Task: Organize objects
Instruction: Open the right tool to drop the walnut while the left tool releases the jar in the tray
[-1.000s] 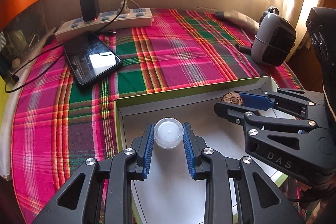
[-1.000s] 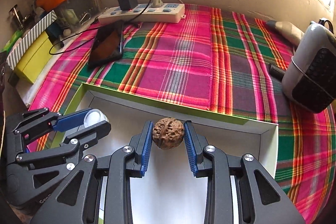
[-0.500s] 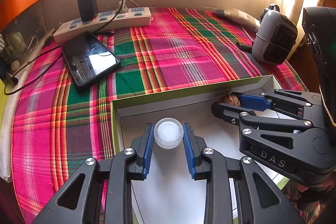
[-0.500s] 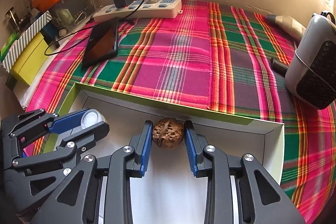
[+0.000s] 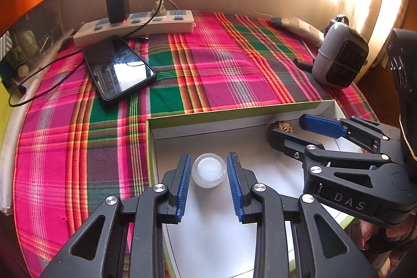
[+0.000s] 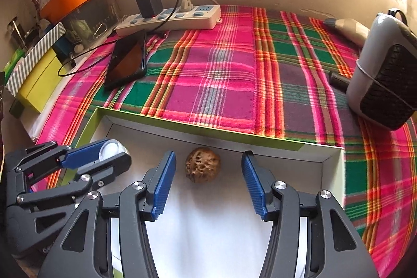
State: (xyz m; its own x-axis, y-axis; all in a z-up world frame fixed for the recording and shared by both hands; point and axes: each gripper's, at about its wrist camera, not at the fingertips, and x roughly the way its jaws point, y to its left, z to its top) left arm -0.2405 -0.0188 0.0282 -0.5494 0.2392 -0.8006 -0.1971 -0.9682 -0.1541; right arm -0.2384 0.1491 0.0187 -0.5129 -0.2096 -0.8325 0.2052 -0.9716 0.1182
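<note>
Since a moment ago, the walnut has been let go by the right gripper; its fingers are opening well clear, and it rests in the shallow box. The small white cup is likewise being freed by the left gripper, fingers just apart. One walnut, one cup and one box are counted; placement appears done.

In the left wrist view, the brown wrinkled walnut is half hidden behind a black finger of the right tool. In the right wrist view, the left tool covers much of the small clear round plastic jar. The white shallow cardboard box runs off the bottom edge.
</note>
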